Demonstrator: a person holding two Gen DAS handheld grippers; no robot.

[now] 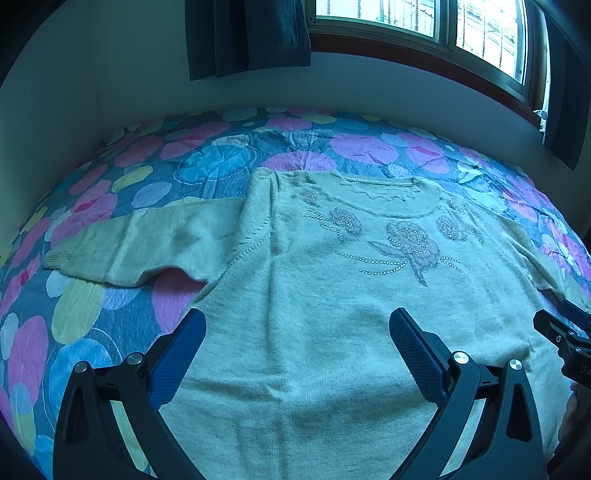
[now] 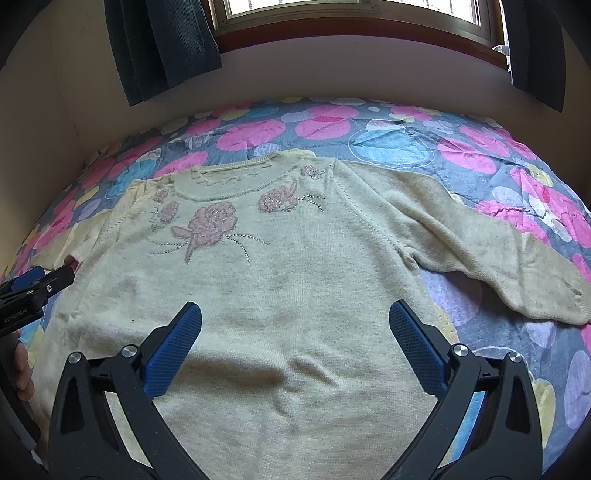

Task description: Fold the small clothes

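Note:
A cream knit sweater [image 1: 314, 288] with pink beaded flowers lies flat, face up, on the bed, neck toward the window. It also shows in the right wrist view [image 2: 288, 266]. Its left sleeve [image 1: 147, 243] and right sleeve [image 2: 480, 236] are spread out sideways. My left gripper [image 1: 297, 321] is open and empty above the lower body of the sweater. My right gripper [image 2: 295, 314] is open and empty above the same area, further right. Each gripper shows at the edge of the other's view: the right one [image 1: 561, 332], the left one [image 2: 33, 288].
The bedspread [image 1: 92, 302] has a pattern of pink, blue and yellow circles. A wall and window [image 2: 351, 11] with dark curtains [image 2: 162, 44] stand behind the bed. The wall also runs along the bed's left side.

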